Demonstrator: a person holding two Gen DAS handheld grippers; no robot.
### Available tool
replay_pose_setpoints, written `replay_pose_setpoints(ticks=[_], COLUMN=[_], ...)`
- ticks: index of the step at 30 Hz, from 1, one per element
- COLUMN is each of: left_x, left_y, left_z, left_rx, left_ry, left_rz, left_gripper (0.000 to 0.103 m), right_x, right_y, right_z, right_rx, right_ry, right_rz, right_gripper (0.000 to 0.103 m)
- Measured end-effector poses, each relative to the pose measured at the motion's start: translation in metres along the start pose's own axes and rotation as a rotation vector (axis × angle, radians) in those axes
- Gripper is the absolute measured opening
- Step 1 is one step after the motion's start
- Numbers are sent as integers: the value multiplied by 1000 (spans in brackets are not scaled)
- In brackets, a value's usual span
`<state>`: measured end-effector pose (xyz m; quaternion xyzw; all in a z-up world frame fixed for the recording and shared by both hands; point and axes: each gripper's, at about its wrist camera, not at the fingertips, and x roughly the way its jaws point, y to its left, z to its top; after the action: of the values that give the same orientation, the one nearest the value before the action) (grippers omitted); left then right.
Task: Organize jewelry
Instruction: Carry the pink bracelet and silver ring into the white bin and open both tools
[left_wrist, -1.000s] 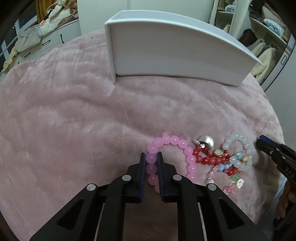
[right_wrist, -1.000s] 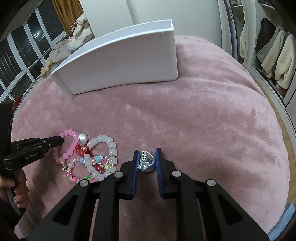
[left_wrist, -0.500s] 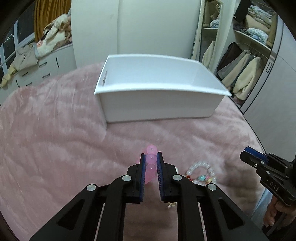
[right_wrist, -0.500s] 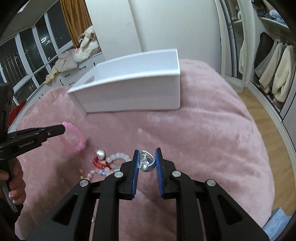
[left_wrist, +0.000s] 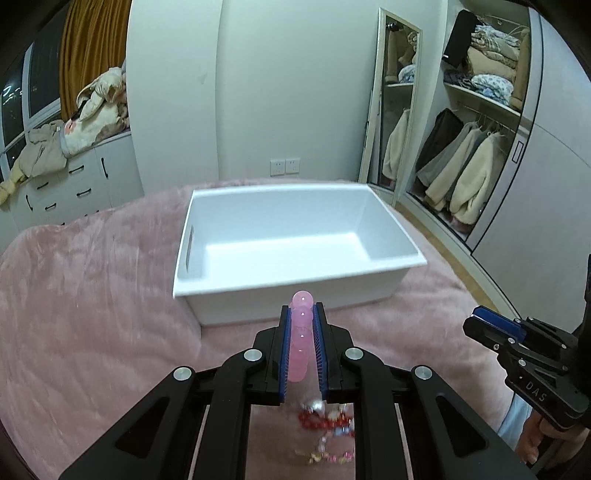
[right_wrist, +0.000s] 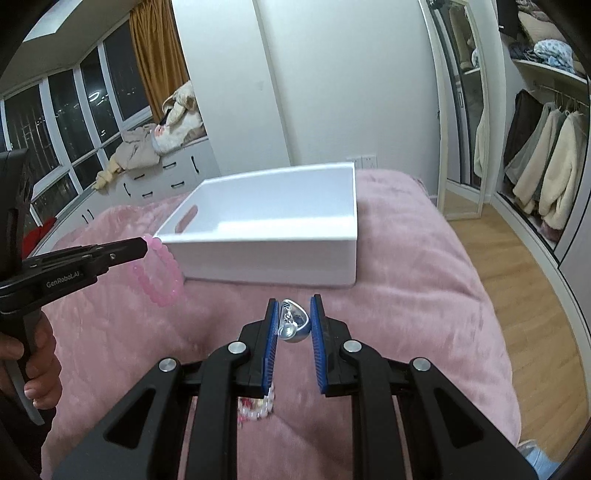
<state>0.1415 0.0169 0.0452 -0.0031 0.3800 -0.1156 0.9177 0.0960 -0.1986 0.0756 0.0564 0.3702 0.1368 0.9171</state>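
My left gripper is shut on a pink bead bracelet and holds it in the air just short of the near wall of an empty white box. In the right wrist view the bracelet hangs from the left gripper left of the box. My right gripper is shut on a silver heart-shaped piece, held above the pink blanket in front of the box. The right gripper shows at the right in the left wrist view.
Red, white and mixed bead jewelry lies on the pink blanket below the left gripper; a white bead bracelet shows under the right gripper. A wardrobe with coats stands to the right, drawers to the left.
Both grippers have risen off the blanket with their pieces and tilted up toward the box. The pink bracelet was lifted from the jewelry pile and now hangs near the box's front.
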Motion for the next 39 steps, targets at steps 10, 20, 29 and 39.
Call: replay_pose_setpoints(ticks=[10,20,29,39], left_x=[22,57,118,157], left_y=[7,16,42,62], left_z=[48,87,83,65], left_rx=[15,47,4,-25], left_ry=[-16,-16,80,189], left_rz=[22,54,101,136], left_gripper=[17,17,17,17], right_x=[39,101,162,194], right_y=[-7,-9,4,9], right_z=[51,91,99,90], right_rx=[-18,-19,-43,-43], right_ry=[-33,-11,109,205], right_rz=[11,12,15,12], right_gripper=[18,18,18,18])
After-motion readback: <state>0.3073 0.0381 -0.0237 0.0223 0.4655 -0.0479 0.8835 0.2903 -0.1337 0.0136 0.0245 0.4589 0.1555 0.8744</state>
